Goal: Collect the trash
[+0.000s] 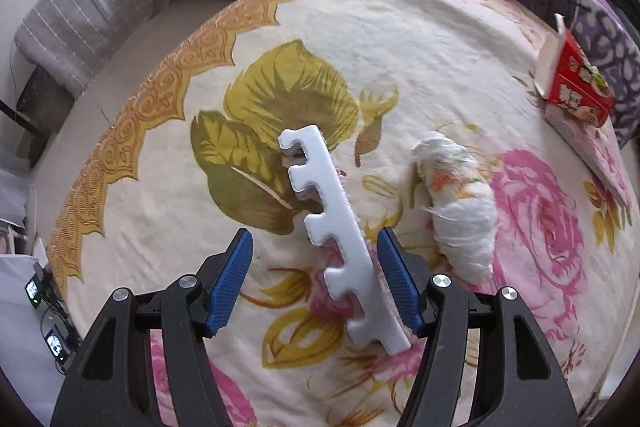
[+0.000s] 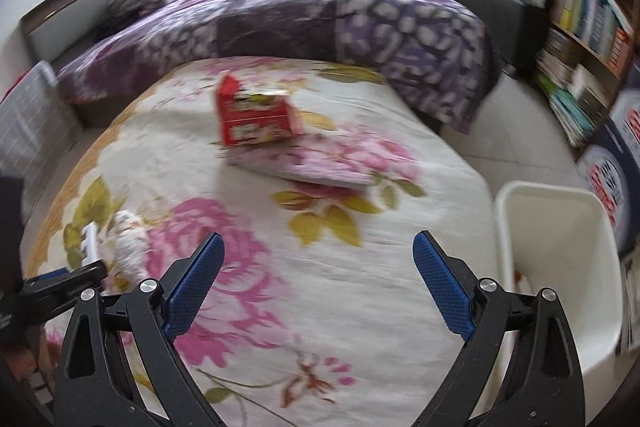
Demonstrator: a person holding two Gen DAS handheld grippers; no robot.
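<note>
A notched white foam strip (image 1: 344, 231) lies on the flowered bedspread (image 1: 400, 47). My left gripper (image 1: 314, 251) is open, its blue pads on either side of the strip's near half, not closed on it. A crumpled white wrapper (image 1: 456, 203) lies just right of the strip. A red carton (image 1: 576, 83) sits on the bed at the far right. In the right wrist view my right gripper (image 2: 320, 255) is open and empty above the bed. The red carton (image 2: 252, 115) lies ahead of it. The strip (image 2: 90, 239) and wrapper (image 2: 128, 243) show at the left.
A white bin (image 2: 560, 267) stands beside the bed at the right. A folded flowered pillowcase (image 2: 320, 159) lies under the carton. A purple quilt (image 2: 320, 23) is heaped at the back. A grey pillow (image 1: 88, 11) and a bookshelf (image 2: 592, 27) flank the bed.
</note>
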